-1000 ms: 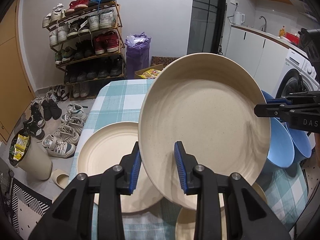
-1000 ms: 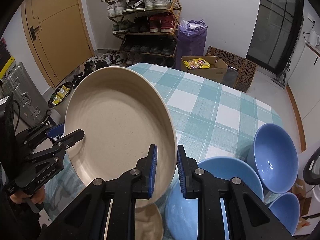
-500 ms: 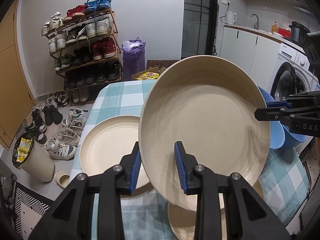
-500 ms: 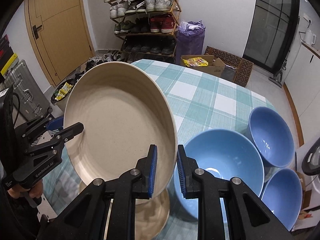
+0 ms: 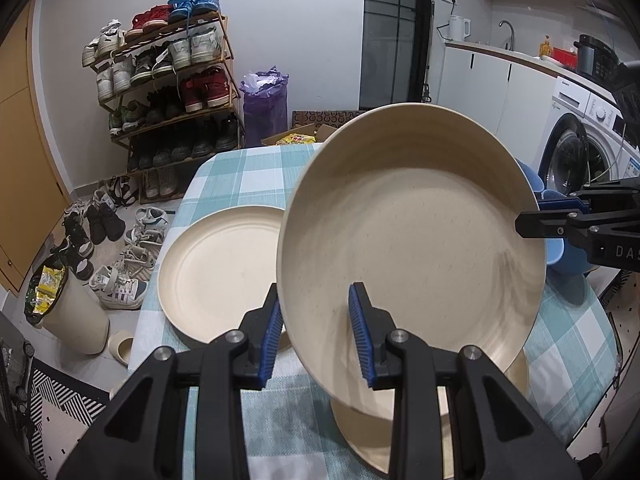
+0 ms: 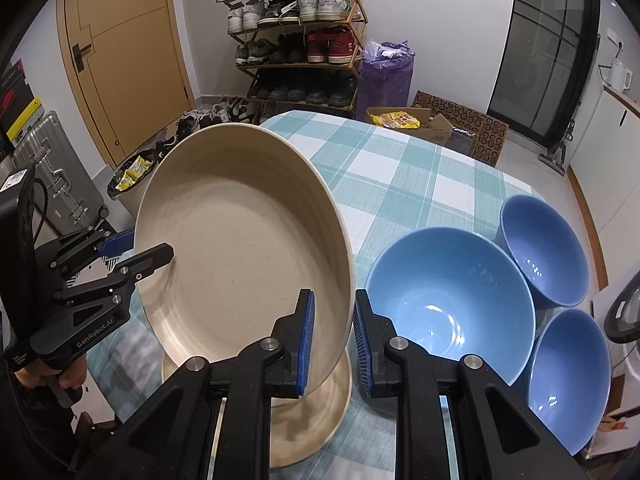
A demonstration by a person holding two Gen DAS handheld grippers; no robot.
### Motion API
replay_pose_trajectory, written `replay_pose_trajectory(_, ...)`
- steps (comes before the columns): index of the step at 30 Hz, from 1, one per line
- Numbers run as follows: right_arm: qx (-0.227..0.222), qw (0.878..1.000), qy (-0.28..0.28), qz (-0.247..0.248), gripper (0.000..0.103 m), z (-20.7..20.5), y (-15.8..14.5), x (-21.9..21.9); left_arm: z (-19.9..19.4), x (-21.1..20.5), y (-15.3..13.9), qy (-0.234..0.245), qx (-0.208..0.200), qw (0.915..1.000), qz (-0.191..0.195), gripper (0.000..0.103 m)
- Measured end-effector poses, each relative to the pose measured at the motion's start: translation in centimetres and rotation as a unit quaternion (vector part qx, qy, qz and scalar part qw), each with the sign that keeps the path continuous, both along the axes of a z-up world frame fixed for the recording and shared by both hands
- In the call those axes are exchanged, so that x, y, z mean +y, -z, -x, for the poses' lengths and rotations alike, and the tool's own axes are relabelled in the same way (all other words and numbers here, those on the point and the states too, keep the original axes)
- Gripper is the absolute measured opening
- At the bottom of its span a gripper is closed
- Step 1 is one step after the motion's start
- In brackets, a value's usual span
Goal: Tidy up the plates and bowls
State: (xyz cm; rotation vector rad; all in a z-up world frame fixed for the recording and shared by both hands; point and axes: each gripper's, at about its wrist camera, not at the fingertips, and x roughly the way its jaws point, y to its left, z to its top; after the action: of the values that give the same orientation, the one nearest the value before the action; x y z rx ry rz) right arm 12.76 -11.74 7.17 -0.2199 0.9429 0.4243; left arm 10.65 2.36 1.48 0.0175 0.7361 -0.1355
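Jaws on both sides are clamped on one beige plate (image 5: pixel 412 240): left gripper (image 5: pixel 316 330) pinches its near rim, blue pads on either face, and right gripper (image 6: pixel 334 340) bites the opposite rim, jaws nearly closed w/ only the thin edge between. Plate is held tilted in the air above the counter (image 5: pixel 256 176), carried by two hands at once.

Going left to right across the counter: a second beige plate (image 5: pixel 216 272) lies flat at the left edge, nothing on it. Next, directly under the held one, a third beige plate (image 6: pixel 304 420) lies flat, mostly hidden. Then a large blue bowl (image 6: pixel 448 304), w/ two smaller blue bowls beyond it, one behind (image 6: pixel 540 252) and one nearer the camera (image 6: pixel 568 380), all three side by side, not nested.

Progress, as I read it: early-to-mid. No stack of plates visible yet, bowls untouched. Left to do: set the held plate onto one of the flat ones, merge the remaining plate, then nest the bowls, prob. small into large.
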Motion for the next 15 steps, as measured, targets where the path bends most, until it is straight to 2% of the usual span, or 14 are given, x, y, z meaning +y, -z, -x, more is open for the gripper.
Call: replay_pose_trajectory(15,0.006,1.0,0.002,-0.002,0.019,1.7,1.9,-1.0,1.1,-0.7,1.0,0.007,0.011,0.9999,-0.005,0.031)
